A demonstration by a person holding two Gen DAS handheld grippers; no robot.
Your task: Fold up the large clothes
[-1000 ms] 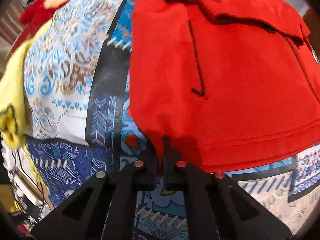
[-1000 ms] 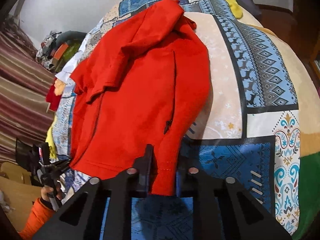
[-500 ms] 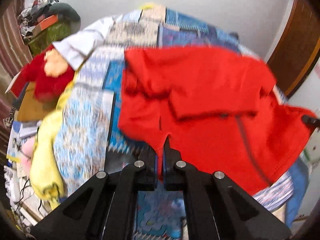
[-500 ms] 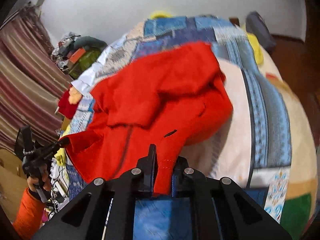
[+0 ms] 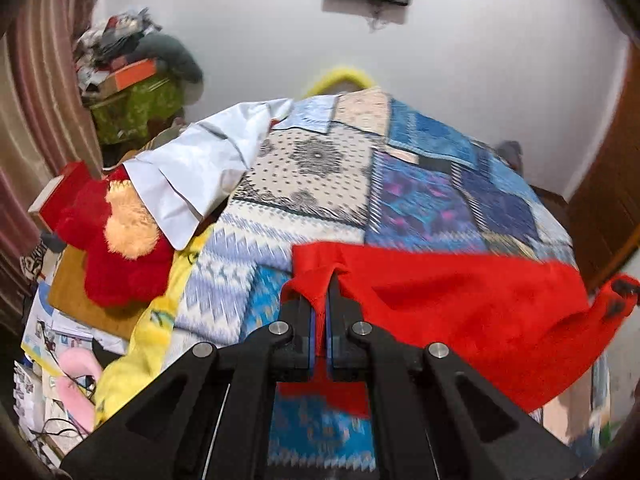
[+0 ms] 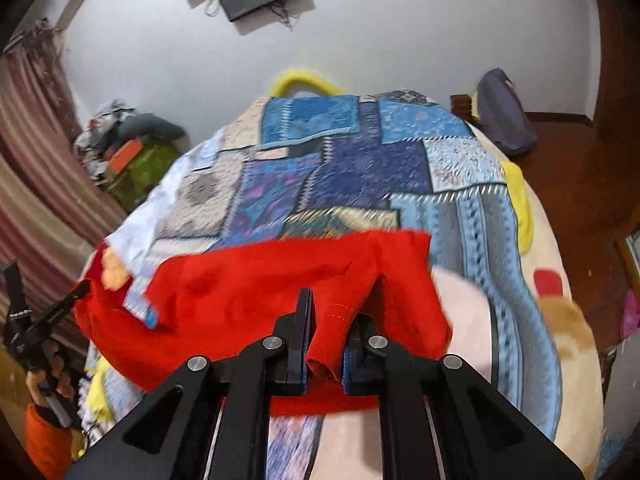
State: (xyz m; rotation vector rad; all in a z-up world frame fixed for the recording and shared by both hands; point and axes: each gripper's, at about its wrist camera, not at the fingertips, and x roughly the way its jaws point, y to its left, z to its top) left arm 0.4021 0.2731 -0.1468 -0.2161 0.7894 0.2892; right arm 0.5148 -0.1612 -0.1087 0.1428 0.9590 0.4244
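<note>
The red garment [image 5: 460,304] hangs stretched above the patchwork bedspread [image 5: 320,184] – the left gripper [image 5: 320,312] clamps one hem corner, the right gripper [image 6: 326,332] a thicker bunch (likely so the cloth spreads flat for folding).

Garment [image 5: 460,304] above quilt [image 5: 420,200], between left gripper [image 5: 320,300] and right gripper [image 6: 328,320].
</note>
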